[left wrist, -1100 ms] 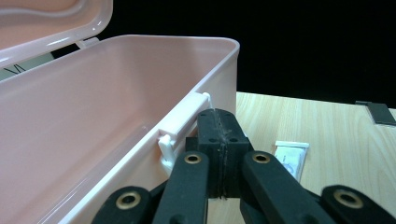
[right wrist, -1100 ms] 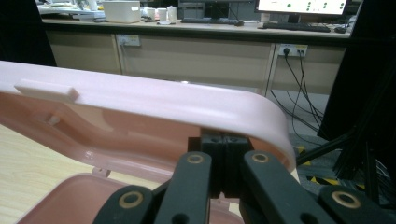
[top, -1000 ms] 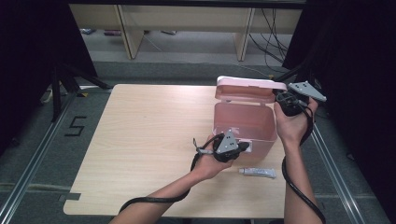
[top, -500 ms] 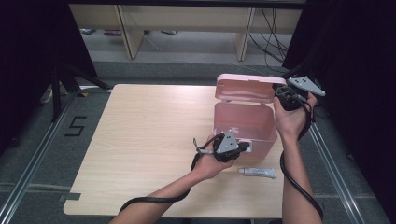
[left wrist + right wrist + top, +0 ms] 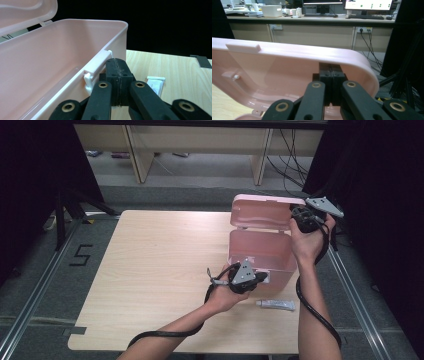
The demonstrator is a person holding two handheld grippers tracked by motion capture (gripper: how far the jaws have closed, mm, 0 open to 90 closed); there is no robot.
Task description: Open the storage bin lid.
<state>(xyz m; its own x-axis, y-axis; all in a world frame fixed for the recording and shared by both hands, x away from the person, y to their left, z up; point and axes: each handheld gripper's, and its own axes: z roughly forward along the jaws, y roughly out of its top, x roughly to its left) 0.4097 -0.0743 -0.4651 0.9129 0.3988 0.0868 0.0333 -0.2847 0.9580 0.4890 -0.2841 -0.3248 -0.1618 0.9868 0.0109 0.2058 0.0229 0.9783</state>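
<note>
While a pink plastic box [image 5: 260, 252] sits open near the right edge of a wooden table [image 5: 150, 270], a person works at it with a gripper in each hand. Its lid [image 5: 262, 212] stands upright at the back. At the box's front wall, the left gripper [image 5: 260, 276] rests beside the white latch [image 5: 96, 71], jaws pressed together with nothing between them. At the lid's right corner, the right gripper [image 5: 296, 214] has its jaws closed, tips against the lid's inner rim. Just in front of the box lies a small tube [image 5: 276, 305].
</note>
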